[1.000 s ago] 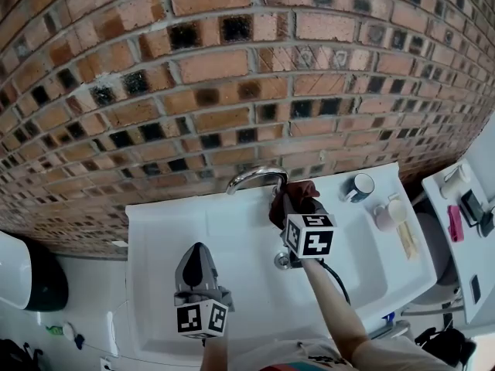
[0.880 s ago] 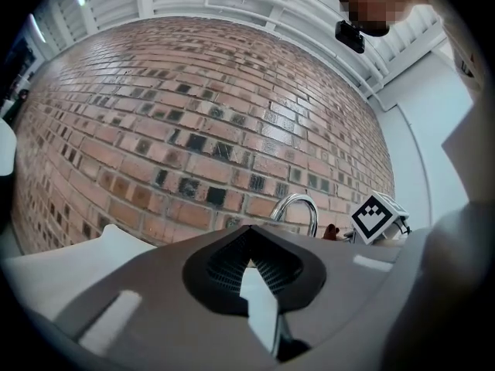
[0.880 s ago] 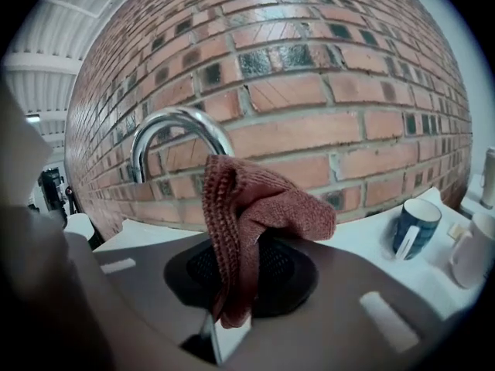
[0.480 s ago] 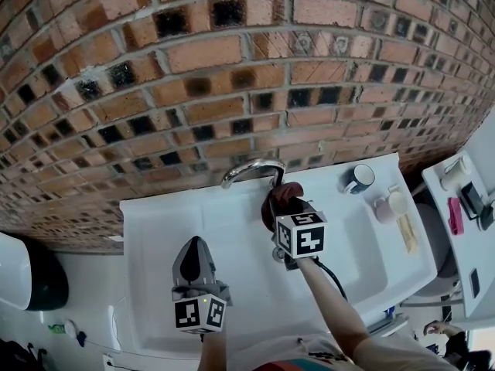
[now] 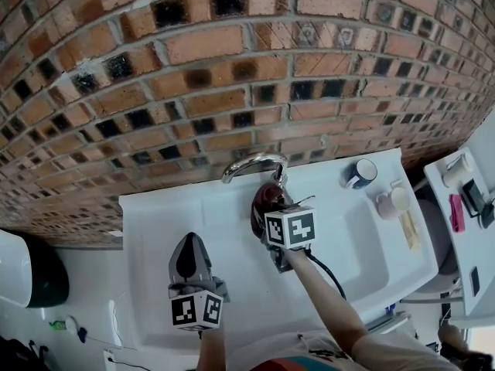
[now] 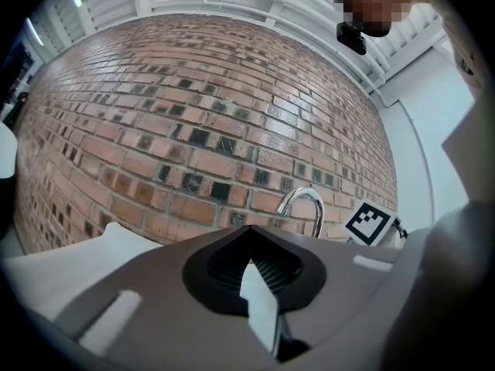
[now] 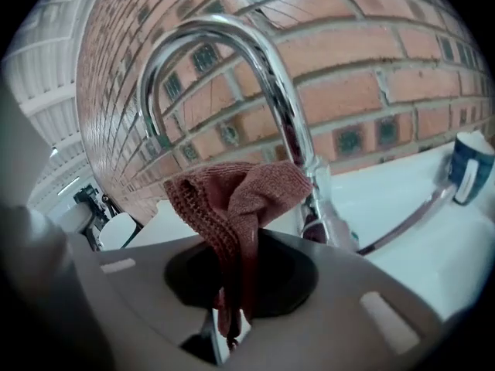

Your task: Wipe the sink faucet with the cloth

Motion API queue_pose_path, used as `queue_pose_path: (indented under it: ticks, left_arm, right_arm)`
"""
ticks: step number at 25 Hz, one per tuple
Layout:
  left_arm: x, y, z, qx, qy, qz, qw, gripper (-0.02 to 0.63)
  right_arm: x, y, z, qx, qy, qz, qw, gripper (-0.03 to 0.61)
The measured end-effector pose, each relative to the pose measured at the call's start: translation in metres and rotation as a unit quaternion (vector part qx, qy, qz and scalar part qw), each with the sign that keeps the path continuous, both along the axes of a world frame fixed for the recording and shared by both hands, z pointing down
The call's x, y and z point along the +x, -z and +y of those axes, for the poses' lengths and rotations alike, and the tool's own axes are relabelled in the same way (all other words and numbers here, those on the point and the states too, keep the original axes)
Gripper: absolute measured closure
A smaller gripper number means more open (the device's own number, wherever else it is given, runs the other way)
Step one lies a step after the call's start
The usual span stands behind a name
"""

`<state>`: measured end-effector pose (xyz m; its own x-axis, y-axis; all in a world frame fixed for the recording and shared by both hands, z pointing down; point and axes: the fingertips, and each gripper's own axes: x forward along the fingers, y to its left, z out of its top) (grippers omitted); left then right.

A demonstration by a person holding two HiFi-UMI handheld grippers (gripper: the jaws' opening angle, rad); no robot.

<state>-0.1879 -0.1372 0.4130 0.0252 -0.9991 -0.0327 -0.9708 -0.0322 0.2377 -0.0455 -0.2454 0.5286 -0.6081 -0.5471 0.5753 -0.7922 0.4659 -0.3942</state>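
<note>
From above, my right tongs are clamped on the cloth, a dark reddish bunch pushed up against the faucet just under its arch, over the white sink. I hold it there so the fabric meets the metal. My left tongs hang above the basin, well apart from the faucet. I judge they are idle because the wipe needs only one side. A mug stands on the sink's rim to the right.

In the left gripper view, the jaws are pressed together with nothing between them. The chrome arch shows beyond, against the brick wall.

In the right gripper view, the jaws pinch the cloth's lower folds. It is a rust-coloured knit with a ribbed edge, crumpled, its free top flopped toward the shiny upright stem and seemingly touching it.
</note>
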Motion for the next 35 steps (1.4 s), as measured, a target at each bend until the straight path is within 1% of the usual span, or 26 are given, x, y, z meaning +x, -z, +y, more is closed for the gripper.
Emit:
queue_pose_path:
  ticks: [3, 6, 9, 13, 18, 24, 26, 28, 32, 35]
  left_arm:
    - [0.000, -0.002, -0.002, -0.002, -0.001, 0.000, 1.0000, 0.615]
    - [-0.001, -0.005, -0.003, -0.007, 0.001, 0.001, 1.0000, 0.615]
    - [-0.003, -0.008, -0.003, -0.011, 0.003, 0.002, 0.9999, 0.615]
    - [-0.002, -0.012, -0.006, -0.014, 0.001, 0.004, 0.9999, 0.615]
    - [0.005, -0.012, -0.007, -0.014, -0.006, 0.003, 0.9999, 0.615]
    - [0.003, -0.009, -0.005, -0.008, -0.003, 0.003, 1.0000, 0.615]
    - [0.003, -0.005, -0.004, -0.007, -0.002, 0.003, 1.0000, 0.615]
    - [0.003, -0.001, -0.003, 0.002, -0.004, 0.001, 1.0000, 0.615]
    - [0.010, 0.019, 0.003, 0.023, -0.013, -0.011, 0.9996, 0.615]
    - [0.018, 0.036, 0.016, 0.043, -0.020, -0.015, 0.9988, 0.615]
  right_arm:
    - [-0.006, -0.021, 0.011, -0.034, 0.011, -0.002, 0.999, 0.534]
    - [-0.008, -0.041, 0.017, -0.066, 0.010, -0.006, 0.998, 0.534]
    - [-0.003, -0.054, 0.021, -0.082, 0.005, -0.003, 0.997, 0.534]
    - [-0.001, -0.063, 0.024, -0.087, 0.007, 0.001, 0.996, 0.534]
    - [0.000, -0.062, 0.025, -0.078, 0.011, 0.006, 0.997, 0.534]
    - [0.000, -0.056, 0.025, -0.070, 0.011, 0.008, 0.997, 0.534]
    - [0.000, -0.051, 0.026, -0.062, 0.011, 0.007, 0.998, 0.534]
    - [-0.001, -0.037, 0.026, -0.043, 0.014, 0.003, 0.999, 0.534]
    - [0.003, 0.013, 0.030, 0.024, 0.013, -0.017, 0.999, 0.534]
    - [0.012, 0.059, 0.044, 0.081, 0.009, -0.031, 0.996, 0.534]
